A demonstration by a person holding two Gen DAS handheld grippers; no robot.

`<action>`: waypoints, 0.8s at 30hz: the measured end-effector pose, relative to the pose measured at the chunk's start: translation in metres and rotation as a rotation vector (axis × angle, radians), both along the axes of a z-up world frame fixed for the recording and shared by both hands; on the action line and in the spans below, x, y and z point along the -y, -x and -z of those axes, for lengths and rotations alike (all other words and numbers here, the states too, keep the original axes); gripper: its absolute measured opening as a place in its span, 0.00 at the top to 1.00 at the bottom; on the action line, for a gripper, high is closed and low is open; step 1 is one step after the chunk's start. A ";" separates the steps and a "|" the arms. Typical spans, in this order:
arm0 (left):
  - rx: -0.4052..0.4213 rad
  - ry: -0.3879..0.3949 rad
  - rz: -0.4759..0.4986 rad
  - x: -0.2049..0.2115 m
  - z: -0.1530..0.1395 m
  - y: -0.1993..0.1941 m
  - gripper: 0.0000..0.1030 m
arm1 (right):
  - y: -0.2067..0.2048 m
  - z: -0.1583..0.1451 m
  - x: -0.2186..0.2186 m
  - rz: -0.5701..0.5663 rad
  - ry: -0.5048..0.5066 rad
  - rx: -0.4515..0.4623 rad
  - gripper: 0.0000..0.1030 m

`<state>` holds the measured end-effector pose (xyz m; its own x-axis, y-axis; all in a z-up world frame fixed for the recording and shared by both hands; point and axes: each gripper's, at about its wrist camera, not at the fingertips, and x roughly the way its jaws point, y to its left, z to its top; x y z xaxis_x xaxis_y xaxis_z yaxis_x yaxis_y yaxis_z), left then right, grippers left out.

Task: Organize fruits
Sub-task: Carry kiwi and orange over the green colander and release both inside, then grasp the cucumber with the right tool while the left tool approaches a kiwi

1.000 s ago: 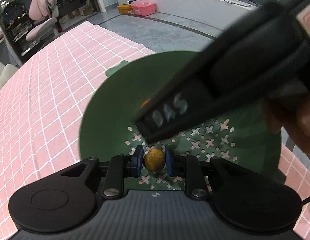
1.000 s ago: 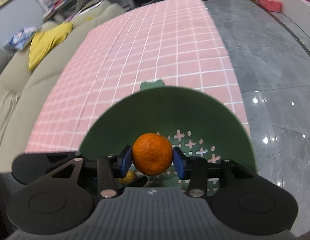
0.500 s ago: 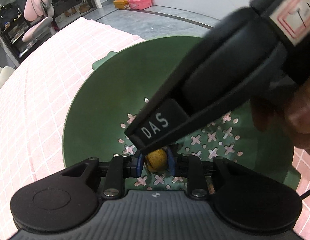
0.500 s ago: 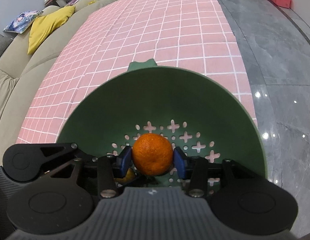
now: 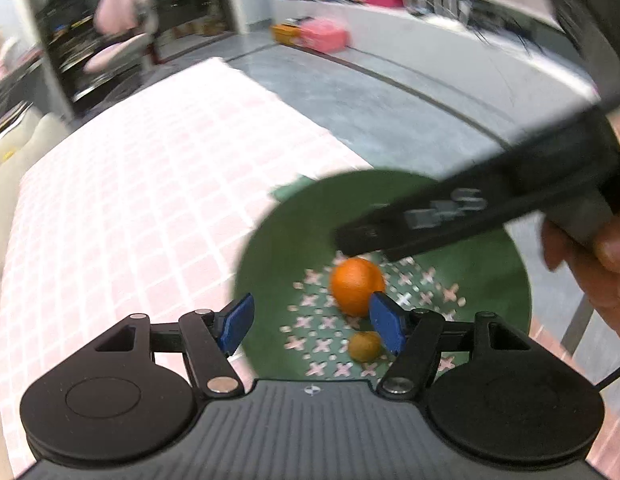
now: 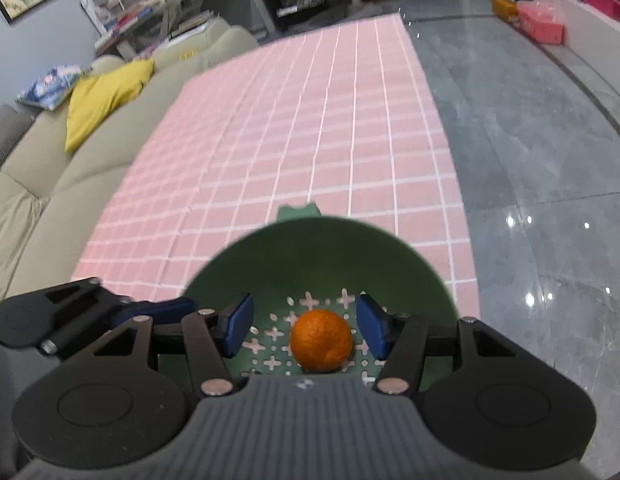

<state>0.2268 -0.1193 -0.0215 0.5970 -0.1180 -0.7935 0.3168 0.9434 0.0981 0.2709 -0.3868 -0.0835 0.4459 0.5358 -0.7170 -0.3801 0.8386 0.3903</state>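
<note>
A green colander bowl (image 5: 294,240) (image 6: 322,248) with cross-shaped holes stands near the edge of the pink checked tablecloth (image 6: 310,120). An orange (image 5: 356,286) (image 6: 321,340) and a small yellow-brown fruit (image 5: 364,346) lie on its floor. My left gripper (image 5: 313,328) hovers over the bowl's near side, its jaws opening, nothing pressed between them. The small fruit lies below, beside the right-hand pad (image 5: 388,328). My right gripper (image 6: 305,330) hangs above the orange, its jaws opening, with gaps on both sides of the fruit. Its black body (image 5: 450,216) crosses the left wrist view.
A beige sofa (image 6: 50,184) with a yellow cushion (image 6: 106,96) runs along the table's left side. Grey tiled floor (image 6: 530,160) lies past the right table edge, close to the bowl. A person's hand (image 5: 590,272) holds the right gripper.
Both grippers have opened and risen. The left let go of the small yellow-brown fruit, the right let go of the orange. Both fruits now rest in the bowl.
</note>
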 end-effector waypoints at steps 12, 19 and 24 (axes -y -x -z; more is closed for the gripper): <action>0.025 0.082 -0.282 -0.098 -0.050 0.120 0.21 | 0.076 -0.053 0.026 0.035 -0.021 0.125 0.47; 0.019 0.085 -0.342 -0.130 -0.052 0.183 0.21 | 0.149 -0.051 0.020 0.022 0.055 0.154 0.47; 0.027 0.101 -0.350 -0.146 -0.048 0.209 0.21 | 0.196 -0.039 0.013 0.050 0.122 0.124 0.44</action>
